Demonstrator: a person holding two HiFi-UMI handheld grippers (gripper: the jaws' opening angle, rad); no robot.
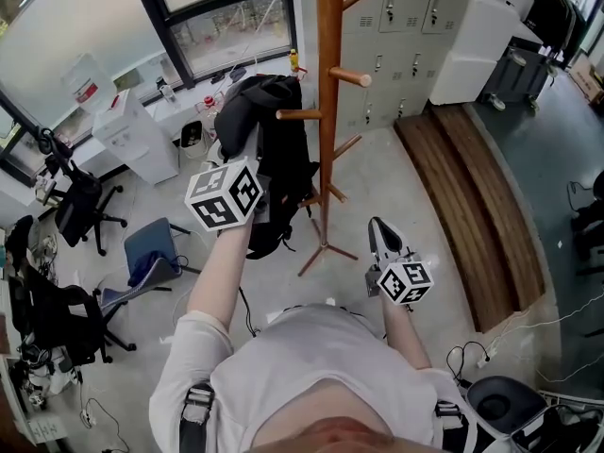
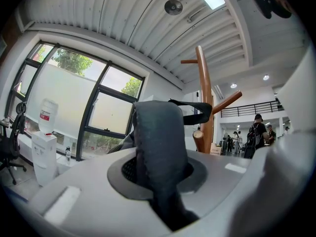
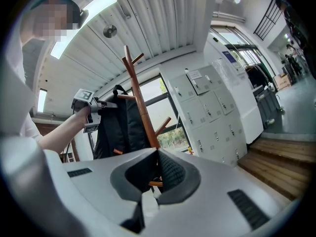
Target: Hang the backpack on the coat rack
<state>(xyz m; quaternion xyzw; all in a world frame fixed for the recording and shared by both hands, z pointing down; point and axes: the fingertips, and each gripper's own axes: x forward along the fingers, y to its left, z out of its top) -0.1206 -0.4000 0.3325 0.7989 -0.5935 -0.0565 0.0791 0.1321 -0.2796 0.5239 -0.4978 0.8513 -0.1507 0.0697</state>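
Left gripper view: my left gripper (image 2: 160, 179) is clenched on the strap (image 2: 157, 132) of the backpack (image 1: 276, 135), which hangs just ahead of it, against the coat rack (image 2: 204, 98). My right gripper (image 3: 158, 154), closed and empty, faces the rack.

One backpack (image 1: 280, 111), one coat rack (image 1: 328, 83), one water dispenser (image 1: 137, 140), and two tongs: left tongs (image 1: 248, 144), right tongs (image 1: 382, 226).

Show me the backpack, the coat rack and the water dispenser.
backpack (image 1: 283, 149), head view, main body.
coat rack (image 1: 328, 111), head view, upright pole.
water dispenser (image 2: 43, 154), left gripper view, white cabinet.
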